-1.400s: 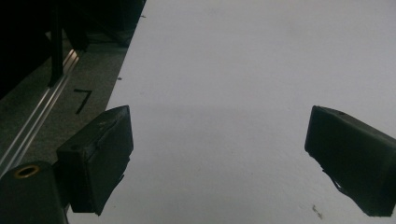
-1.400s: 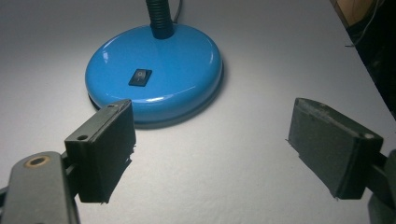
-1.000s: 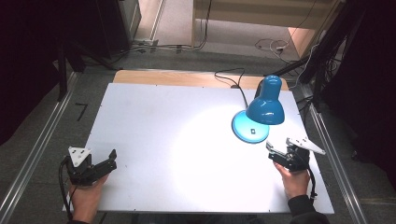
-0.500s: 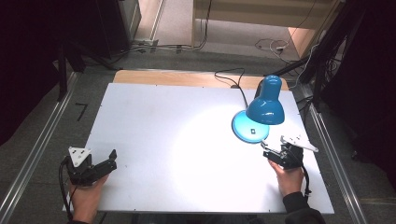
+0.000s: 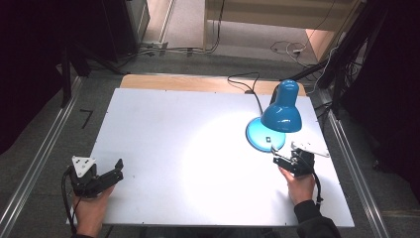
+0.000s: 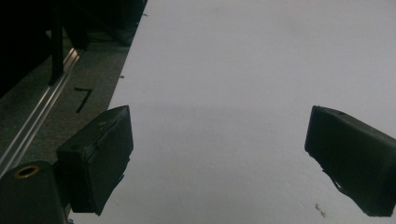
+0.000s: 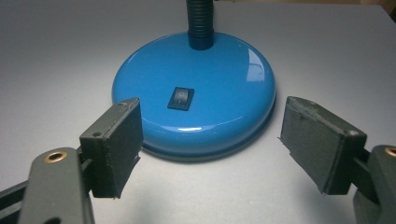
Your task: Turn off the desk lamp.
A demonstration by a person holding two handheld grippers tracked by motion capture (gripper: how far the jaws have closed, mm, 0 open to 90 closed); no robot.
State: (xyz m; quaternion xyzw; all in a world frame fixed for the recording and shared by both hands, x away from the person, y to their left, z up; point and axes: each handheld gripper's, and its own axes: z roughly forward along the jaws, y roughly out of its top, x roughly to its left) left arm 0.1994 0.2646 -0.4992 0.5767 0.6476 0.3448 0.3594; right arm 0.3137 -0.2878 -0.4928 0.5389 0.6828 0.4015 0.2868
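Observation:
A blue desk lamp [image 5: 281, 113] stands lit at the right of the white table [image 5: 198, 148], its round base [image 7: 196, 93] carrying a black rocker switch [image 7: 180, 98]. My right gripper [image 5: 277, 156] is open just in front of the base, jaws spread wide to either side of its near rim without touching it [image 7: 210, 149]. My left gripper [image 5: 116, 171] rests open at the table's near left corner, nothing between its jaws [image 6: 219, 158].
The lamp's black cable [image 5: 250, 87] runs off the far edge over a wooden strip [image 5: 198, 83]. Metal rails [image 5: 44, 148] flank the table on both sides. A pool of lamp light [image 5: 213, 148] falls on the table's middle.
My right gripper has moved forward and a little left, closing in on the lamp base. The left gripper has stayed put.

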